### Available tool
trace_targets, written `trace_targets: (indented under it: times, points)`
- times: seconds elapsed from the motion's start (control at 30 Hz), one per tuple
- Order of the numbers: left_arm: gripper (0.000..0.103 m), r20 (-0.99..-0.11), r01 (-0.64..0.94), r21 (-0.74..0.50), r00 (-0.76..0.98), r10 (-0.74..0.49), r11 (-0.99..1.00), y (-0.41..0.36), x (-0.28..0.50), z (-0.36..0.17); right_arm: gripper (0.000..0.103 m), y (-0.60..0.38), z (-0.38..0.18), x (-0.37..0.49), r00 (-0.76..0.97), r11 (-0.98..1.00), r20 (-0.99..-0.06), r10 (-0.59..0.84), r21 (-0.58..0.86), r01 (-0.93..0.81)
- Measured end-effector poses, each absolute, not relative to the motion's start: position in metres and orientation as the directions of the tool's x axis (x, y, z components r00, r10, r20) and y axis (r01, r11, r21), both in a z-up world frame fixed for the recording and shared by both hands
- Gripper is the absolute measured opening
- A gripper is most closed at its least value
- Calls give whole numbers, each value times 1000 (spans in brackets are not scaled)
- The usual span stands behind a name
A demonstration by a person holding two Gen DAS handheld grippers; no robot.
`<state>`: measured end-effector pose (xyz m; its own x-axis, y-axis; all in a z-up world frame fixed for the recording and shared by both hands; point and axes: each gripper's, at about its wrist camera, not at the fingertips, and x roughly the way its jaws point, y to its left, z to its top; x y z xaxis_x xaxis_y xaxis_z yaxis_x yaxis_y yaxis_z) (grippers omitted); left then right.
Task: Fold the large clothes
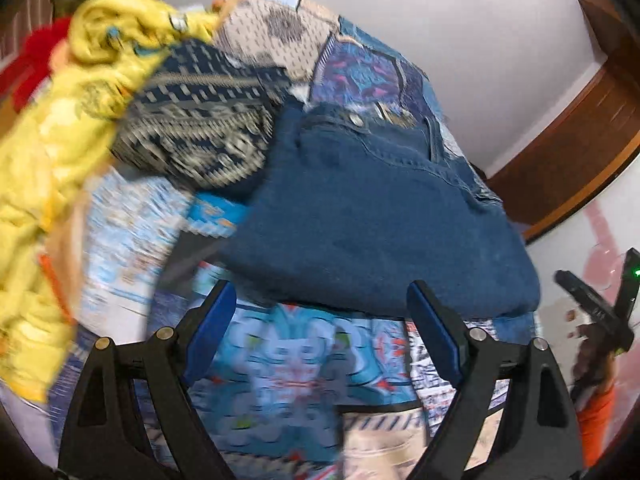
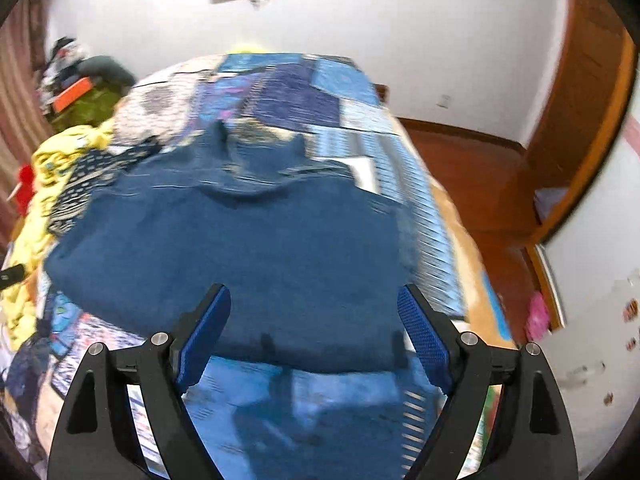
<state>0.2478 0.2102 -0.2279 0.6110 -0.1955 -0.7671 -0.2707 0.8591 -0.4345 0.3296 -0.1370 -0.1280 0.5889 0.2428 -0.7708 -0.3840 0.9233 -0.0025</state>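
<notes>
Folded blue jeans [image 1: 384,224] lie on a bed w/ a blue patchwork bedspread [image 1: 288,360], waistband and metal button toward the far end, fold edge nearest the cameras. Left hand-held gripper [image 1: 324,320] hangs just short of that near edge, blue pads spread wide, nothing btwn them. Right hand-held gripper [image 2: 314,332] is likewise spread, empty, its fingers framing the jeans' [image 2: 240,248] near edge; contact w/ the denim can't be told, both views motion-blurred. Left of the jeans: a navy-and-cream patterned garment [image 1: 200,124] touching them, then a heap of yellow cloth [image 1: 68,152] at the bed's left side. Wooden door frame [image 2: 580,128] at right, white wall behind.
</notes>
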Motion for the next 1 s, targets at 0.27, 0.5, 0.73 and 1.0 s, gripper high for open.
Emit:
trace_targets:
  times: [0.27,0.5,0.73,1.0]
  points:
    - [88,-717,-310,-623,593,-366,718,211,272,-273,83,-80,-176,340,466,882,-832,301,57,-468]
    - [83,-599,-300,-758,673,-434,579,227,295,-291,85,-64,-192,348,430,876,-846,315,85,-475]
    - [57,-590,-338,-762,714,-377,553,230,314,-309,90,-65,-199,354,397,878,-851,343,140,-458]
    - [31,-583,-356,-720,776,-241,595,221,308,-271,90,-62,-193,350,369,882,-875,312,123,-455]
